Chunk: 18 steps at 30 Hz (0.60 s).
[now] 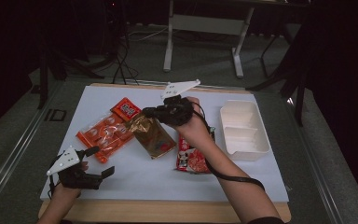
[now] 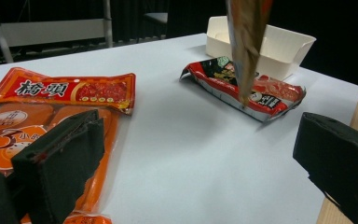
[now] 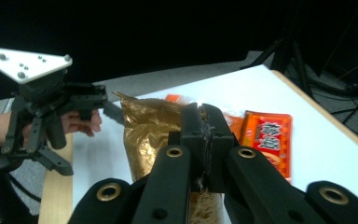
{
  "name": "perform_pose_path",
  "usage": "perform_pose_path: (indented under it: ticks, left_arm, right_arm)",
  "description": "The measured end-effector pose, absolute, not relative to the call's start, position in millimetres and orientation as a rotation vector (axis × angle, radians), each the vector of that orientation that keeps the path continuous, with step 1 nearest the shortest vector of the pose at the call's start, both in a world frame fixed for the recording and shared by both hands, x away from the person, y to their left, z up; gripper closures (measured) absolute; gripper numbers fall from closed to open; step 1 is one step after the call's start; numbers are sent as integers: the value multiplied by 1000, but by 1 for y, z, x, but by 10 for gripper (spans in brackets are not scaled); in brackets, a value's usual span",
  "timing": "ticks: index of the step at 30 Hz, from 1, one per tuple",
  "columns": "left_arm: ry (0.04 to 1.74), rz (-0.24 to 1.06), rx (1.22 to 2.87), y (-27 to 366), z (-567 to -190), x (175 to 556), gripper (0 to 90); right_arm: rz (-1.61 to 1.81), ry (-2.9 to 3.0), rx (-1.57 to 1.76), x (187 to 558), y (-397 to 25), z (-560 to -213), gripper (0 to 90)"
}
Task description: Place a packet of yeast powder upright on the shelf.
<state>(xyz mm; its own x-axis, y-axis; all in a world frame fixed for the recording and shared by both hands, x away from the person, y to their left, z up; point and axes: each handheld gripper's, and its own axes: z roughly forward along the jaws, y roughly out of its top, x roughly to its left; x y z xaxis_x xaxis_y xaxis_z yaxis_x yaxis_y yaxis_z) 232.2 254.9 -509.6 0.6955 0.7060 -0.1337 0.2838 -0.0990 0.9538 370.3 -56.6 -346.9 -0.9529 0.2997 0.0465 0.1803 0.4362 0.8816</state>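
The right tongs [image 1: 145, 112], mid-frame in the high view, are clamping the top edge of a gold-brown snack bag [image 1: 152, 134] w/ jaws pressed shut on it, so the bag is hanging tilted, its lower end just above or touching the desk [image 1: 135, 179], can't tell which. Prob. it's being carried toward the white tray [image 1: 243, 128] at the right, since that's the one container. The left tongs [image 1: 95, 162], lower left, are sitting w/ jaws spread wide & gripping nothing, waiting near the orange sausage pack [image 1: 106, 135]. A red noodle packet [image 1: 193, 158] is lying flat betw. bag & tray, partly under the right forearm.
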Motion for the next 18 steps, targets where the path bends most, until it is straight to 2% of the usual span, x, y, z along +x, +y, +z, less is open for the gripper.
perform_pose_path:
  ticks: [18]
  left_arm:
    - [817, 433, 1682, 255, -510, 233, 16]
  right_arm:
    - [1534, 2421, 576, 402, -118, -311, 895]
